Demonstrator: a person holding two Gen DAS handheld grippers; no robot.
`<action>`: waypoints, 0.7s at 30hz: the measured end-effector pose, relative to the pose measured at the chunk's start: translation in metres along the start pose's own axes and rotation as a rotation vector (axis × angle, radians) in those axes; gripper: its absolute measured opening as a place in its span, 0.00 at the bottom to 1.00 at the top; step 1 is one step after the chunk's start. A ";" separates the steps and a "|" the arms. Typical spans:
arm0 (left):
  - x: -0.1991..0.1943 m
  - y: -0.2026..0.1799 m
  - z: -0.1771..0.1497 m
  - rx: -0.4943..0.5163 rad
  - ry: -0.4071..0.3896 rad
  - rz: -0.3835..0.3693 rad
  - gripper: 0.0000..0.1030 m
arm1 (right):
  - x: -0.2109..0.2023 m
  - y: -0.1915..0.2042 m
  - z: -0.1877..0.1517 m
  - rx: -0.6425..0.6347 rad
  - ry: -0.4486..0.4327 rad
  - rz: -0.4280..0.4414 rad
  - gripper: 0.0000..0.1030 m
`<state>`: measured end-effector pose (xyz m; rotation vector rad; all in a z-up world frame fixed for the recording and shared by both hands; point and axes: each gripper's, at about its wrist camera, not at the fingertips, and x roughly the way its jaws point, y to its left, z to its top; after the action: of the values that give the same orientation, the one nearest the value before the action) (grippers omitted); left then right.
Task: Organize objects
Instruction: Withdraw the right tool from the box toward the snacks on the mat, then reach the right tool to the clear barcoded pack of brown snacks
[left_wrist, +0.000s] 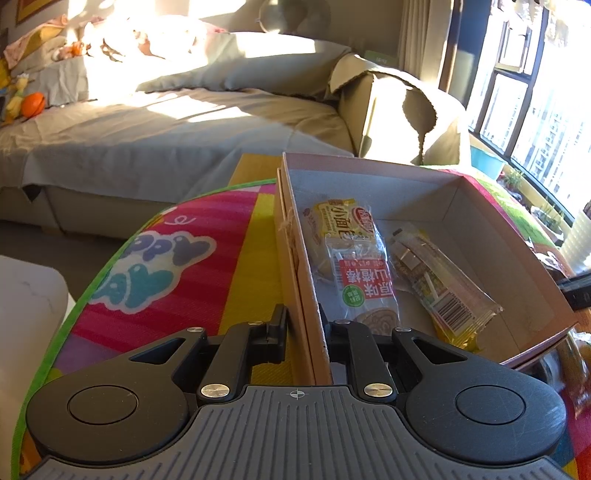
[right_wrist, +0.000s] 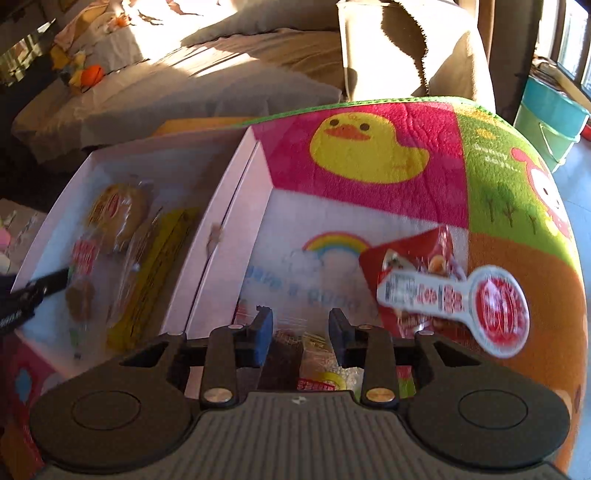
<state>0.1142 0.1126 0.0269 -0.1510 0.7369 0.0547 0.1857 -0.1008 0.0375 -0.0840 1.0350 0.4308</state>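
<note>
An open pink cardboard box (left_wrist: 480, 229) stands on a colourful play mat (left_wrist: 236, 258). It holds a bread packet (left_wrist: 332, 221), a red-labelled biscuit packet (left_wrist: 365, 284) and a yellow snack bar (left_wrist: 443, 291). My left gripper (left_wrist: 303, 325) is shut on the box's near left wall (left_wrist: 314, 343), one finger outside and one inside. In the right wrist view the box (right_wrist: 218, 206) is at the left. My right gripper (right_wrist: 301, 328) is open above loose snack packets (right_wrist: 325, 376) on the mat. A red snack bag (right_wrist: 417, 266) and a white spoon-shaped packet (right_wrist: 461, 299) lie just right of it.
A grey covered sofa (left_wrist: 177, 125) with cushions and toys runs behind the mat. A window (left_wrist: 524, 92) is at the right. A teal bucket (right_wrist: 550, 118) stands on the floor past the mat's far right edge. A white surface (left_wrist: 26, 302) is at the left.
</note>
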 end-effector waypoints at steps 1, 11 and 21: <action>0.000 0.000 0.000 -0.001 0.000 0.000 0.15 | -0.005 0.004 -0.009 -0.026 0.001 0.000 0.32; 0.000 0.000 0.000 0.000 0.000 -0.001 0.15 | -0.066 0.051 -0.069 -0.128 -0.119 0.002 0.50; 0.000 0.000 0.000 0.004 0.000 0.002 0.15 | -0.045 0.073 -0.106 -0.090 -0.102 -0.141 0.46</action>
<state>0.1140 0.1126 0.0272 -0.1466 0.7372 0.0554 0.0515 -0.0767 0.0308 -0.2118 0.9034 0.3499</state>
